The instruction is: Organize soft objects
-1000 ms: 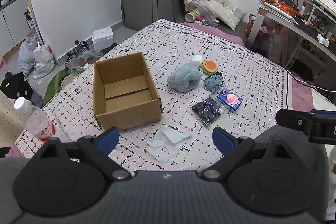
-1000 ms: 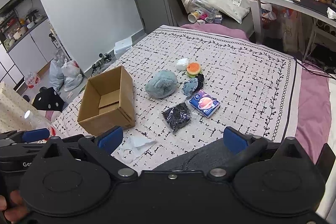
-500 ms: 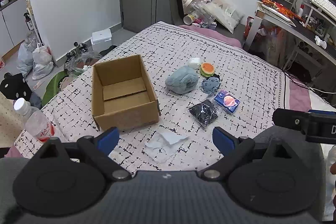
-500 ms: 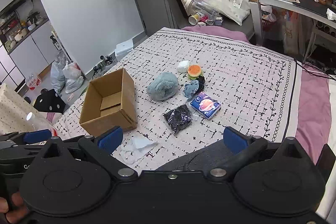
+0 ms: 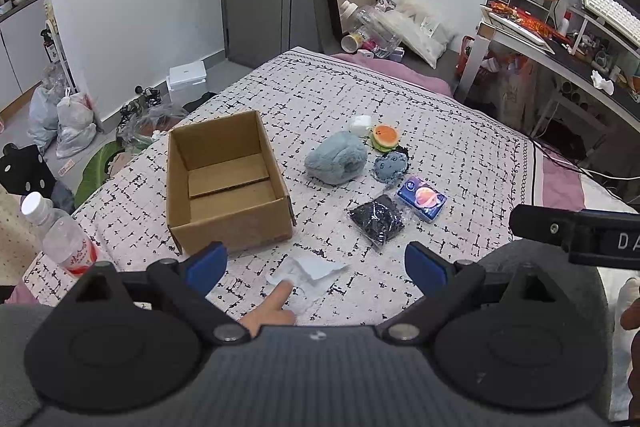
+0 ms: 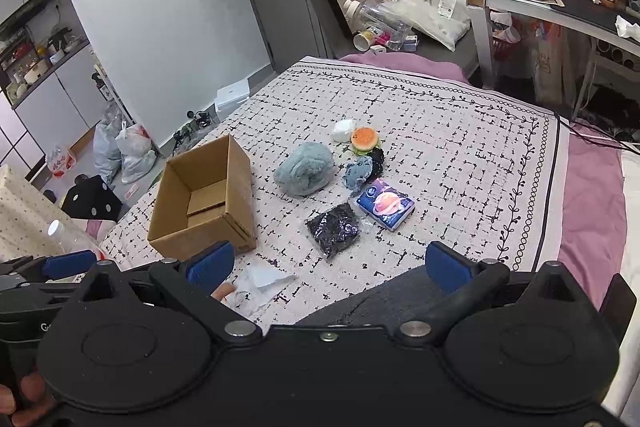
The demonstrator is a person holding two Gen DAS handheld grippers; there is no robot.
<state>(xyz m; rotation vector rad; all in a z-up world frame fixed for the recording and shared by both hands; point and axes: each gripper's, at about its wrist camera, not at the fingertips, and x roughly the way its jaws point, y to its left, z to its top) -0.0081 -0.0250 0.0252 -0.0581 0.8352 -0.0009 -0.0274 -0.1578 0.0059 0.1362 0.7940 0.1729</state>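
Left wrist view is showing my spread left gripper (image 5: 316, 263); I'm judging the fluffy blue-grey plush lump (image 5: 337, 163) light and squashy, best pinched mid-body, right gripper (image 6: 326, 265) gaping too.

Finger (image 5: 278, 297) on white packet (image 5: 310, 273)
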